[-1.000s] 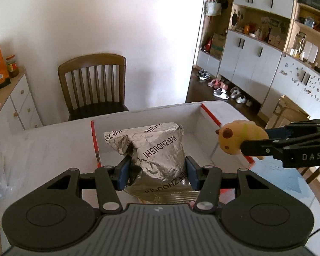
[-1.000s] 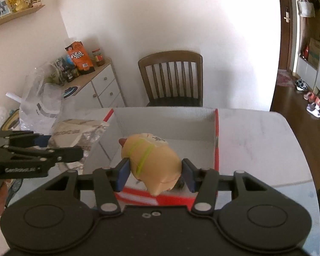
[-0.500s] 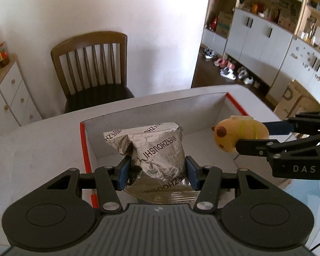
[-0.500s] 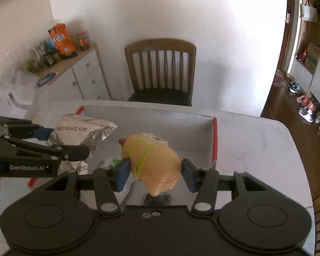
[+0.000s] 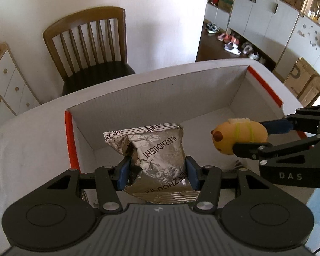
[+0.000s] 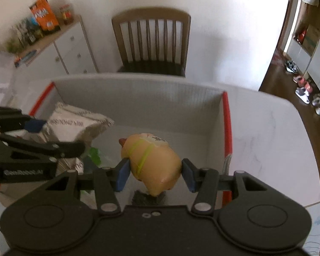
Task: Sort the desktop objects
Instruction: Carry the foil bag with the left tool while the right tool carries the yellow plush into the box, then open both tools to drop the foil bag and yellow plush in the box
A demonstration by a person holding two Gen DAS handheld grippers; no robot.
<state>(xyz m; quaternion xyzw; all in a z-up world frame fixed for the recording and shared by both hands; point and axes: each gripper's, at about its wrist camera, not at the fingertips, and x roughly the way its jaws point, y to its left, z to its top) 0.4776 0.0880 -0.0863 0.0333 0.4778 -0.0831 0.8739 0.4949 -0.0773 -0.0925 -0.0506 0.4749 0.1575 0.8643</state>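
Observation:
My left gripper [image 5: 156, 171] is shut on a crinkled silver snack bag [image 5: 153, 149], held over the left part of an open white cardboard box [image 5: 160, 85] with red edges. The right gripper [image 6: 155, 173] is shut on a yellow squishy animal toy [image 6: 153, 160] with a green band, hanging above the box's inside. In the left wrist view the toy [image 5: 239, 137] and the right gripper [image 5: 264, 136] show at the right, over the box. The right wrist view shows the silver bag [image 6: 74, 125] and the left gripper [image 6: 53, 134] at the left.
The box sits on a white marble-look table [image 6: 266, 132]. A wooden chair [image 5: 89, 49] stands behind the table's far edge. A white drawer cabinet [image 6: 70, 47] with packets is at the back left. Something green [image 6: 95, 154] and a dark item [image 6: 147, 198] lie in the box.
Both grippers have moved forward and down over the box with their loads; the box now fills more of each view. Neither grip has changed.

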